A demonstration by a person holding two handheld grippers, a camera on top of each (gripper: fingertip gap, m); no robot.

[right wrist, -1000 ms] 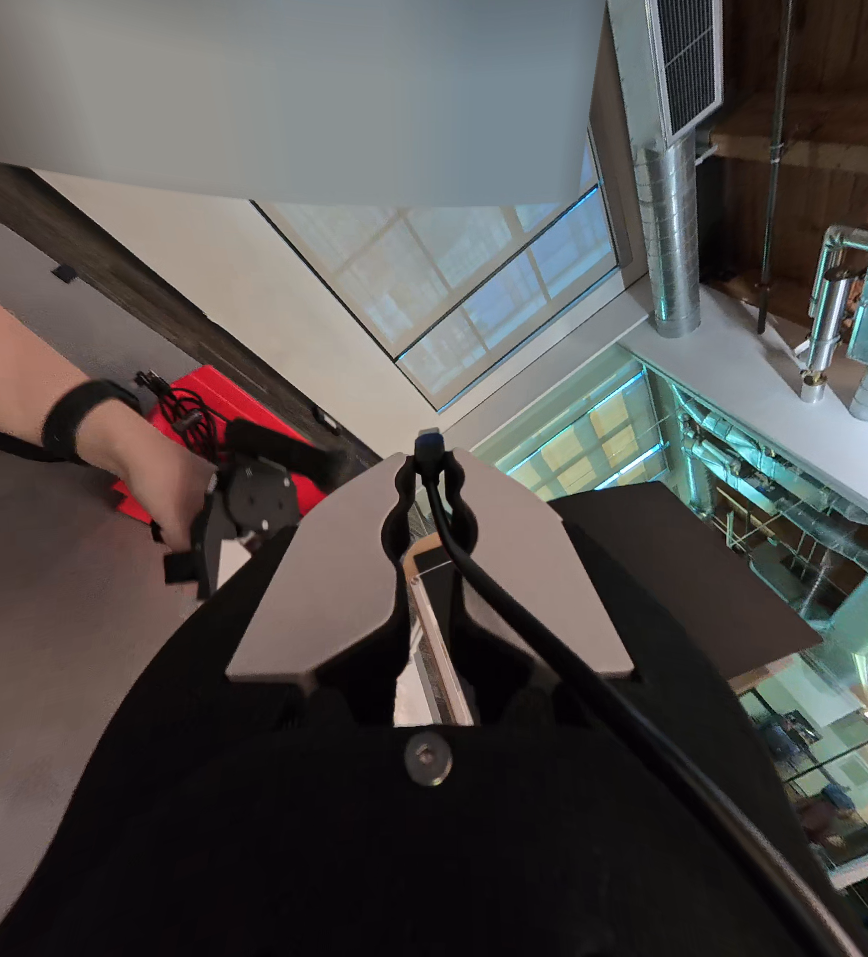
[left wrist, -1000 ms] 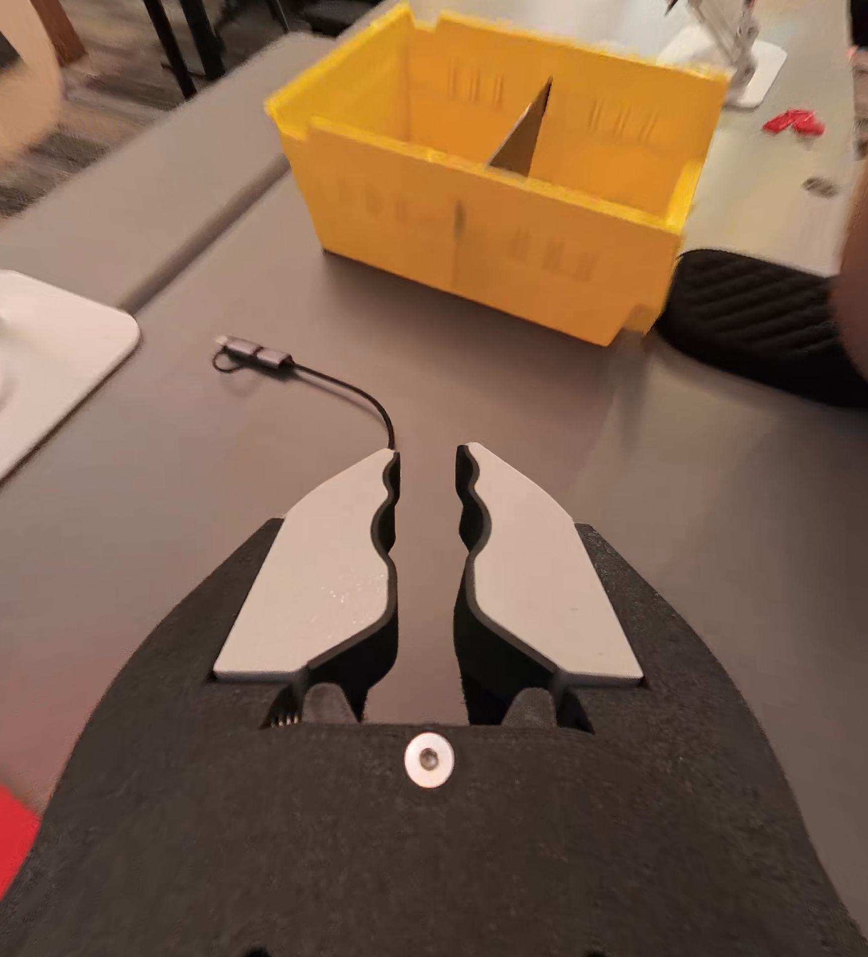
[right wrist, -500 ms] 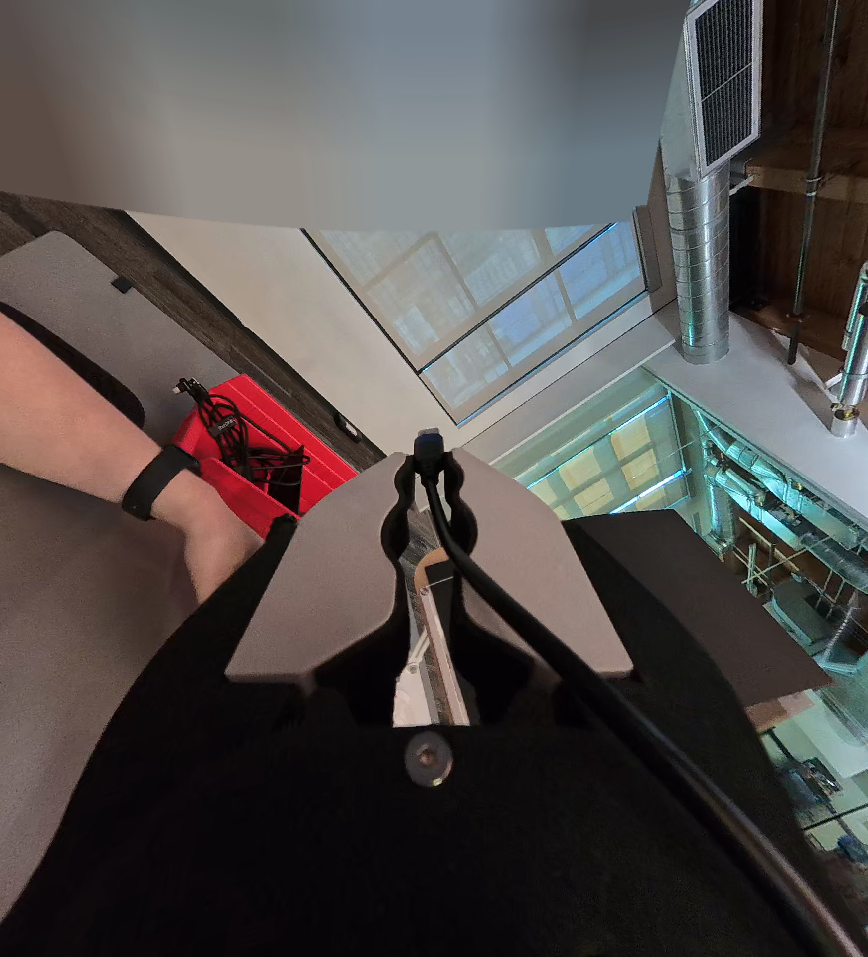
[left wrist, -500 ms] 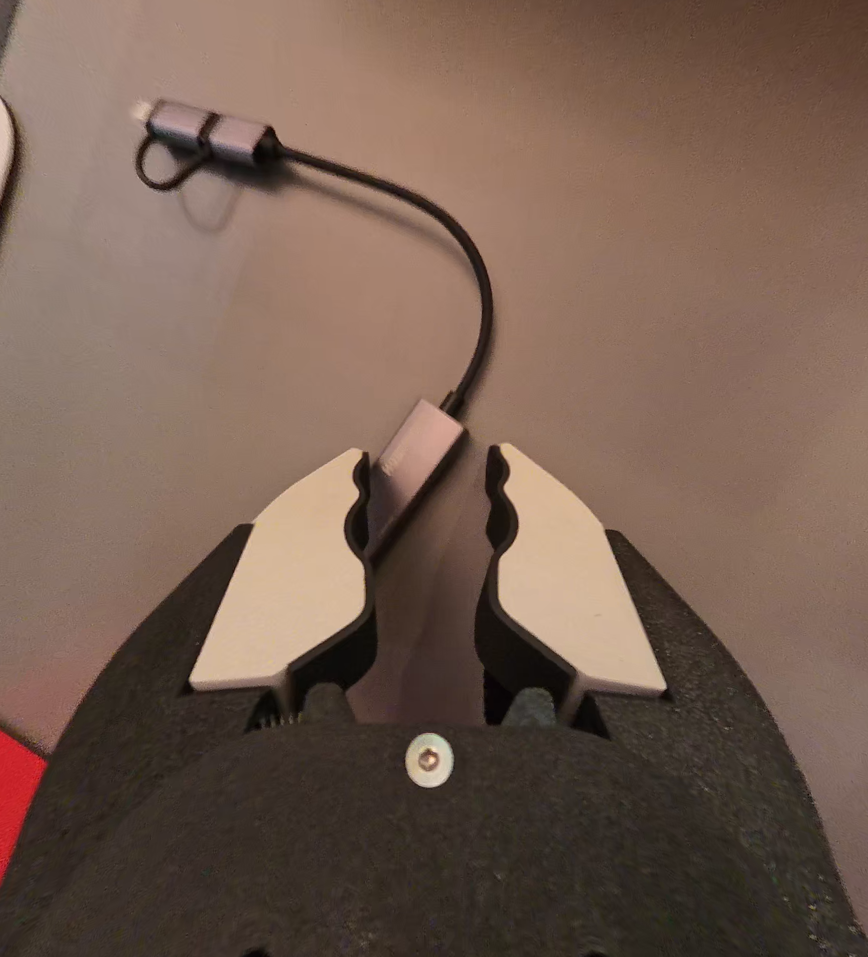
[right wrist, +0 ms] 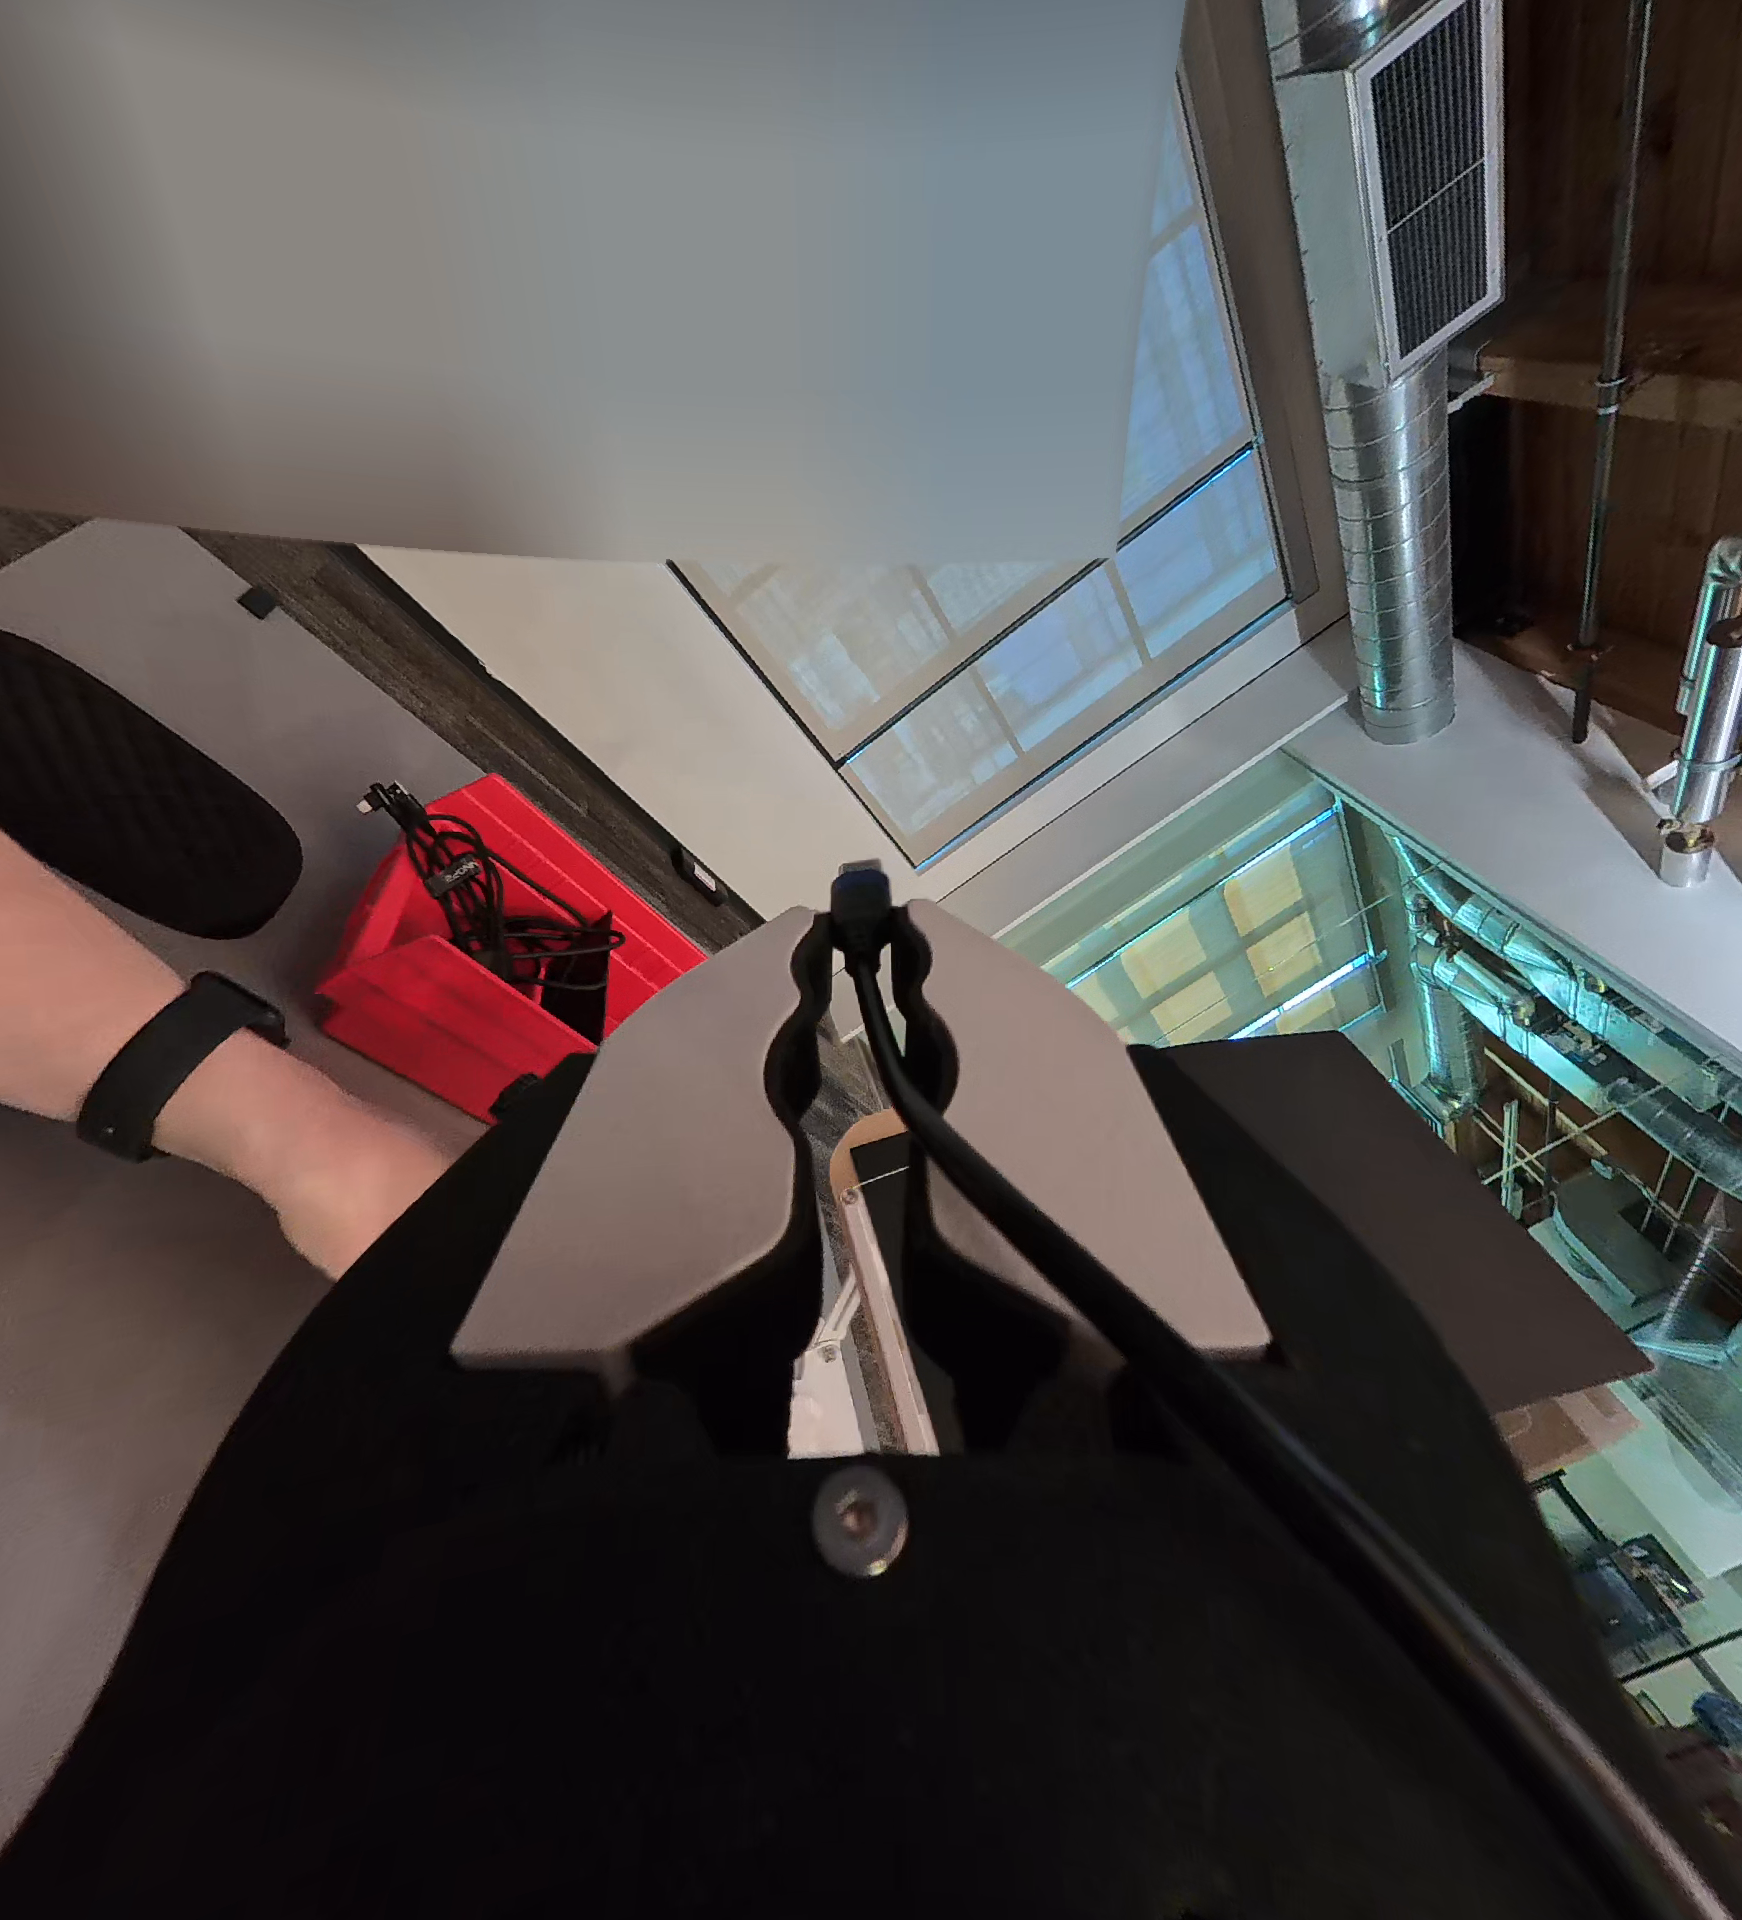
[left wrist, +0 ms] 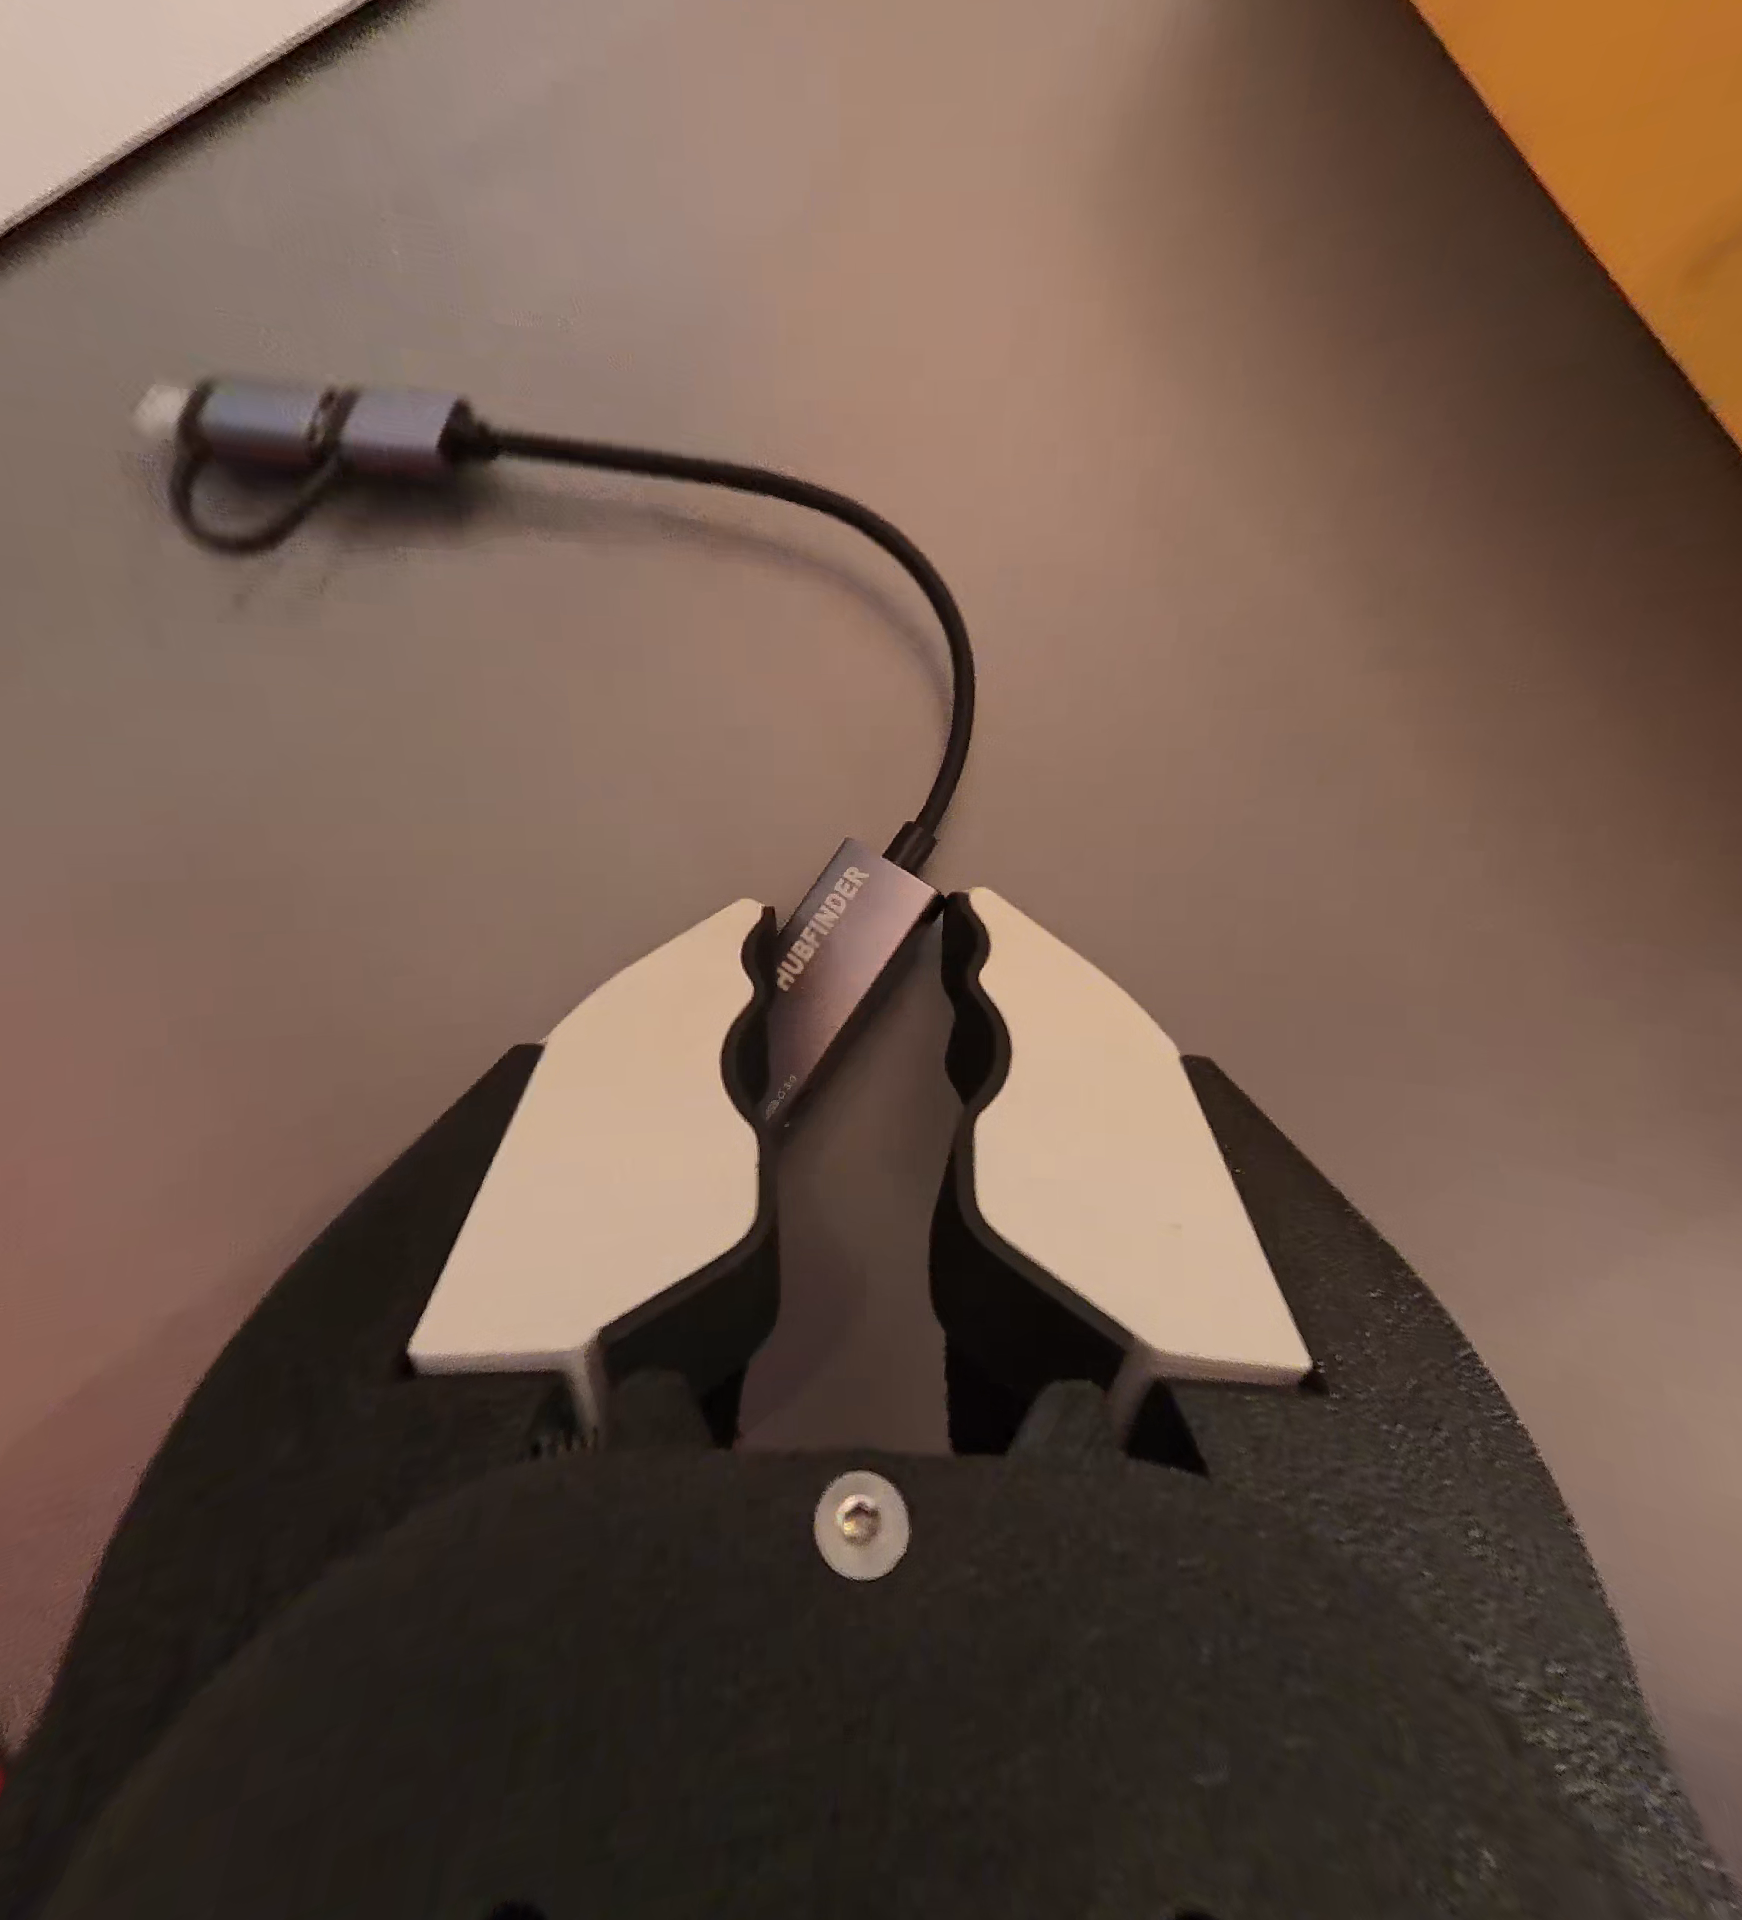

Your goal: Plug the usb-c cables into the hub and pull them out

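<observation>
Left wrist view shows the left gripper (left wrist: 851,914) part-open astride the grey hub (left wrist: 839,971) lying on the table (left wrist: 431,779), seemingly to steady it, while the right gripper (right wrist: 859,914) pinches the usb-c cable (right wrist: 862,902) plug-forward, raised ready for insertion.

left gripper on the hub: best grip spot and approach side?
Grip the hub across its long narrow flanks, mid-body, coming from above at the end away from its pigtail cable. It lies flat and skewed between the left gripper fingers, so rotating to square up first should help. That leaves the side ports free.
</observation>
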